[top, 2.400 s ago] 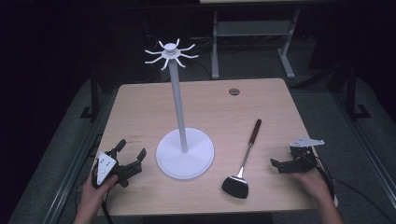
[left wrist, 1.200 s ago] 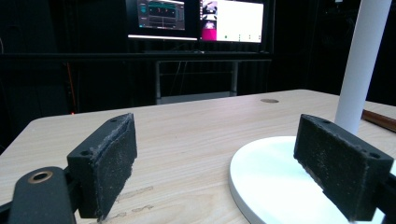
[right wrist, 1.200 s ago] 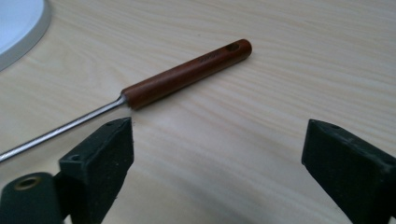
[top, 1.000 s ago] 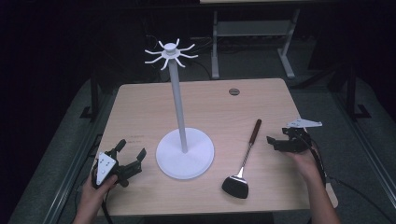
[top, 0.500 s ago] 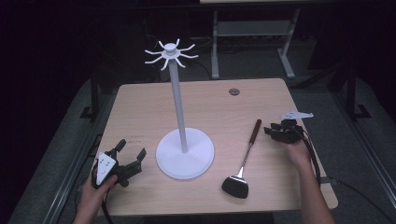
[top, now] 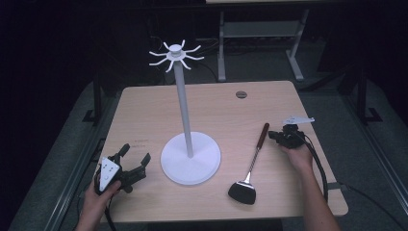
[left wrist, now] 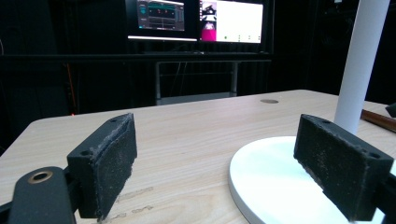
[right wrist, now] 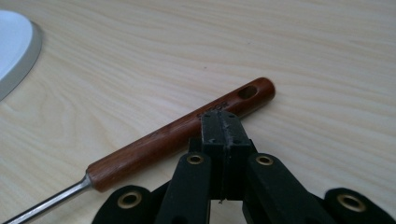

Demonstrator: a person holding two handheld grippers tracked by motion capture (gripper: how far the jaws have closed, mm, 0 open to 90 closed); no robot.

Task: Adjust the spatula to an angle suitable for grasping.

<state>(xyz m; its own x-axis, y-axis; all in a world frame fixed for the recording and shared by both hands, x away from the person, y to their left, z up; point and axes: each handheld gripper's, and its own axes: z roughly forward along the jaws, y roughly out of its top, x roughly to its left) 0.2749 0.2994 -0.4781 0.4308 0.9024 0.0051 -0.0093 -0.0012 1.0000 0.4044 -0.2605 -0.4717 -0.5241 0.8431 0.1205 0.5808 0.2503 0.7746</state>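
Right gripper point(right wrist: 220, 122) has its two black jaws pressed flat together, nothing between them, tips just short of the wooden handle point(right wrist: 180, 133) of the spatula point(top: 250, 166). That handle lies crosswise right in front of the tips, its hanging hole point(right wrist: 247, 92) a little off to their right, the steel shank running away to their left toward the black blade point(top: 242, 191). Seen from above, the spatula rests flat on the table point(top: 211, 103), between this gripper and the white hook stand point(top: 185, 110).

Left gripper point(top: 126, 169) sits low, well apart from the spatula, jaws spread wide and empty, the stand's round base point(left wrist: 280, 182) just ahead of its pads.

To my eye this is the approach before a pick-up. The shut jaws would need to part, drop astride the handle near its hole end, then close on the wood.
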